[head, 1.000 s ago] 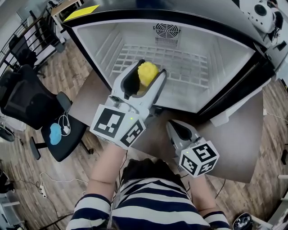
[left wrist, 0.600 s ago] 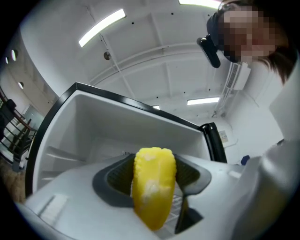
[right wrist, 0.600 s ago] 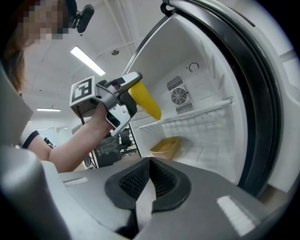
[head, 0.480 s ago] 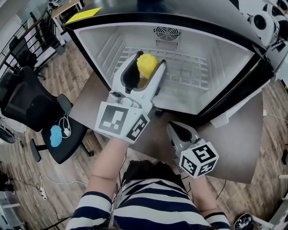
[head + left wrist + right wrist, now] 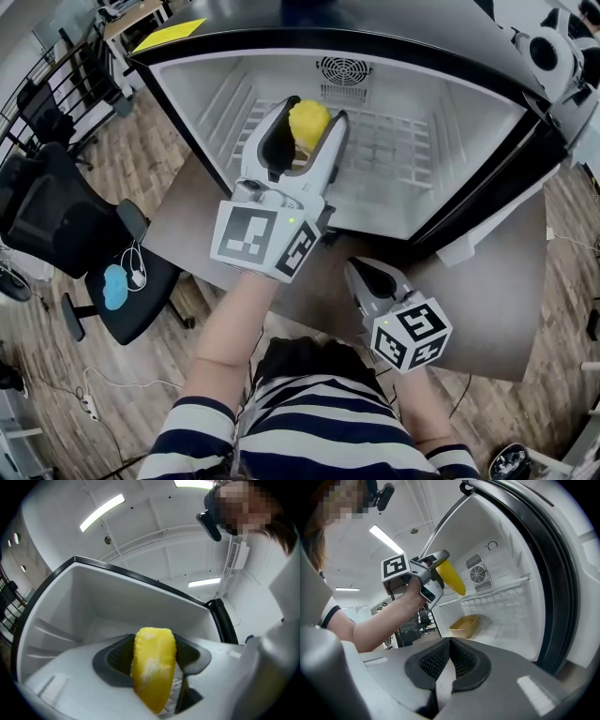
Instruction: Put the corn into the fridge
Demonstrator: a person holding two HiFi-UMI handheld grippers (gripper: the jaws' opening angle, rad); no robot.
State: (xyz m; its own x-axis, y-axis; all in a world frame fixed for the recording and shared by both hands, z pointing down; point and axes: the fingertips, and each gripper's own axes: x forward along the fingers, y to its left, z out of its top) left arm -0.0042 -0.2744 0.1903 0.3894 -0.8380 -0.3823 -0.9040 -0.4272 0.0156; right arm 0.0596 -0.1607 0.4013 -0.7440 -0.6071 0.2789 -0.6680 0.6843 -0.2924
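A yellow corn cob (image 5: 308, 122) sits clamped between the jaws of my left gripper (image 5: 305, 131), held up at the mouth of the open fridge (image 5: 469, 103) above its wire shelf (image 5: 394, 150). In the left gripper view the corn (image 5: 153, 665) fills the gap between the dark pads. From the right gripper view I see the corn (image 5: 451, 576) sticking out of the left gripper (image 5: 440, 564) toward the fridge's back wall. My right gripper (image 5: 367, 274) hangs low outside the fridge, jaws pressed together with nothing between them (image 5: 446, 667).
A fan vent (image 5: 342, 70) sits in the fridge's back wall. A yellow tray (image 5: 465, 625) lies on the fridge floor. The fridge door (image 5: 487, 234) stands open at the right. A black office chair (image 5: 66, 216) stands left of me on the wood floor.
My left gripper has carried the corn upward and farther toward the fridge opening. The right gripper has stayed almost still.
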